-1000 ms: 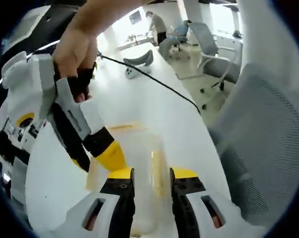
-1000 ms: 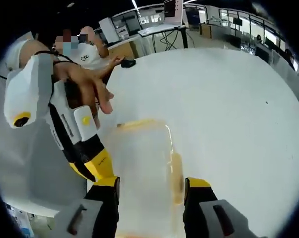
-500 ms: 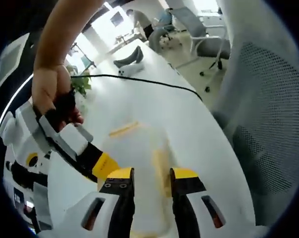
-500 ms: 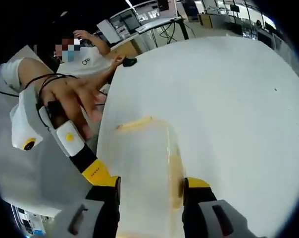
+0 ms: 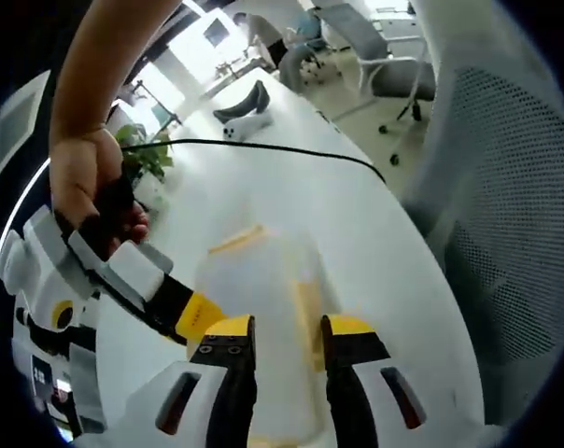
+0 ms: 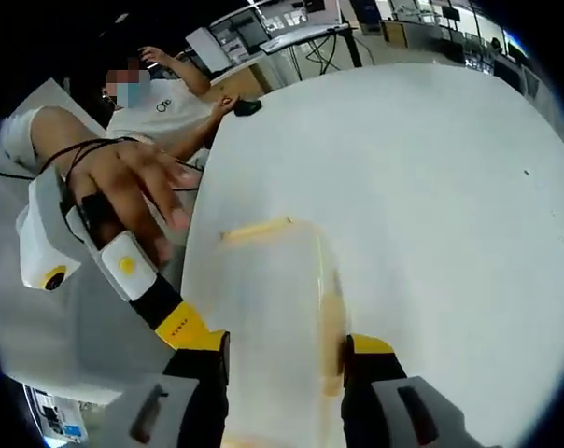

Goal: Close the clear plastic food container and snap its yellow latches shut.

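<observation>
The clear plastic food container with yellow latches (image 5: 263, 308) (image 6: 268, 308) lies on the white desk (image 5: 357, 224) (image 6: 431, 187), lid apparently down. In the left gripper view the left claw (image 5: 280, 329) stands slightly parted, straddling the near end of the container; whether it grips is unclear. In the right gripper view the right claw (image 6: 287, 347) is wider apart, the box between its tips, contact uncertain. The other claw enters each view at about 8 o'clock.

To latch well, I judge one claw should steady the box while the other presses the yellow side latch (image 6: 331, 322) at 3 o'clock flat.

The desk edge and a grey mesh chair (image 5: 506, 187) lie at 3 o'clock in the left gripper view; open desk spreads from 12 to 3 o'clock in the right gripper view.
</observation>
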A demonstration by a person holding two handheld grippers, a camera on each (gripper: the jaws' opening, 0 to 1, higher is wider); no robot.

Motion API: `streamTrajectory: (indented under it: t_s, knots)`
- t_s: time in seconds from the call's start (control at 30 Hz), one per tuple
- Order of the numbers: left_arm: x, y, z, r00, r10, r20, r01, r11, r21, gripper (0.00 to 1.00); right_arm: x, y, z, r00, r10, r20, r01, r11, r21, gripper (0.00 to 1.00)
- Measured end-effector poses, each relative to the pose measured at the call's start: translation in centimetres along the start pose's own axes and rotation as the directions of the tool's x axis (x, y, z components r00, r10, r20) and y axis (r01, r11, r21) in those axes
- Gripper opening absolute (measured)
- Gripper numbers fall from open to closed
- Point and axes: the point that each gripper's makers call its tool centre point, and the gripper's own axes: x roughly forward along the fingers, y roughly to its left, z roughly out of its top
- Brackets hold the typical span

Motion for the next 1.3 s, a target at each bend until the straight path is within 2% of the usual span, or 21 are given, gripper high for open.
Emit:
streamTrajectory:
  t_s: [0.13,0.23,0.3,0.37,0.4,0.43,0.5,0.57,0.67,0.77,0.87,0.93,1.03,1.07,1.1,1.13,1.17,1.2,1.23,1.27,1.3]
  knots:
    - [0.1,0.0,0.0,1.0,0.002,-0.022,-0.002,1.0,0.0,0.23,0.0,0.1,0.0,1.0,-0.002,-0.009,0.002,1.0,-0.014,0.45]
    - [0.1,0.1,-0.1,1.0,0.003,-0.019,-0.004,1.0,-0.029,0.21,0.0,0.1,-0.1,1.0,-0.008,-0.011,0.007,1.0,-0.019,0.44]
    - [0.1,0.2,0.0,1.0,0.0,-0.017,-0.001,1.0,-0.022,0.21,0.1,0.1,-0.1,1.0,-0.012,-0.014,0.012,1.0,-0.021,0.43]
    - [0.1,0.3,0.0,1.0,-0.007,-0.013,0.006,0.998,-0.057,0.2,0.1,0.1,-0.1,1.0,-0.012,-0.016,0.012,1.0,-0.018,0.43]
    - [0.1,1.3,1.0,0.999,0.018,0.029,-0.018,1.0,0.011,0.17,0.2,0.3,0.1,1.0,-0.01,-0.015,0.01,0.999,-0.03,0.43]
    - [0.1,0.4,0.2,1.0,-0.004,-0.003,0.004,0.999,-0.037,0.17,0.1,0.3,0.0,1.0,-0.011,-0.025,0.011,1.0,-0.026,0.43]
    - [-0.2,0.4,-0.1,1.0,-0.01,0.0,0.01,0.998,-0.062,0.18,0.1,0.3,0.0,1.0,-0.011,-0.027,0.01,1.0,-0.025,0.42]
    - [0.5,0.1,-0.2,1.0,-0.011,-0.01,0.011,0.999,-0.042,0.18,0.1,0.2,0.0,0.999,-0.011,-0.03,0.011,1.0,-0.024,0.42]
    - [0.1,0.3,0.0,1.0,-0.007,-0.017,0.006,0.999,-0.035,0.17,0.1,0.2,-0.1,1.0,-0.009,-0.03,0.009,1.0,-0.025,0.42]
    - [0.1,0.3,-0.1,1.0,-0.01,-0.017,0.009,0.999,-0.05,0.17,0.1,0.3,-0.1,0.999,-0.008,-0.038,0.007,1.0,-0.013,0.41]
    - [0.1,0.1,0.1,1.0,-0.017,-0.012,0.016,0.998,-0.055,0.17,0.3,0.6,-0.1,0.997,0.0,-0.078,-0.004,0.999,-0.051,0.4]
    - [0.0,0.2,0.1,1.0,-0.017,-0.012,0.016,0.997,-0.077,0.17,0.3,0.6,-0.1,0.997,0.002,-0.078,-0.007,0.998,-0.06,0.38]
    - [0.1,0.1,0.1,1.0,-0.023,-0.011,0.023,0.997,-0.071,0.17,0.1,0.5,-0.3,0.997,0.004,-0.075,-0.008,0.998,-0.062,0.36]
    - [0.1,0.1,0.2,1.0,-0.028,-0.01,0.027,0.998,-0.062,0.17,0.2,0.5,-0.2,0.995,-0.001,-0.095,-0.007,0.997,-0.083,0.36]
    - [0.1,0.1,0.2,1.0,-0.029,-0.009,0.029,0.997,-0.066,0.17,0.3,0.6,-0.2,0.995,0.003,-0.101,-0.009,0.998,-0.061,0.35]
    - [0.1,-0.1,0.4,0.999,-0.041,-0.004,0.041,0.998,-0.051,0.17,0.3,0.6,-0.5,0.991,0.017,-0.134,-0.026,0.997,-0.071,0.35]
    - [0.2,-0.1,0.3,0.999,-0.036,-0.013,0.036,0.999,-0.028,0.17,0.3,0.5,-0.3,0.99,0.015,-0.139,-0.026,0.997,-0.076,0.34]
    - [0.2,-0.1,0.3,0.999,-0.035,-0.012,0.034,0.999,-0.033,0.17,0.2,0.5,-0.3,0.988,0.028,-0.151,-0.036,0.998,-0.05,0.33]
    - [0.1,-0.1,0.5,0.999,-0.041,0.0,0.041,0.997,-0.059,0.17,0.2,0.5,-0.4,0.988,0.04,-0.151,-0.051,0.996,-0.071,0.32]
    - [0.1,-0.3,0.5,0.999,-0.037,-0.007,0.037,0.998,-0.048,0.17,0.3,0.4,-0.3,0.989,0.047,-0.14,-0.058,0.995,-0.078,0.31]
    - [0.1,-0.1,0.5,0.999,-0.032,-0.009,0.032,0.998,-0.054,0.17,0.1,0.4,-0.4,0.99,0.054,-0.13,-0.061,0.997,-0.053,0.3]
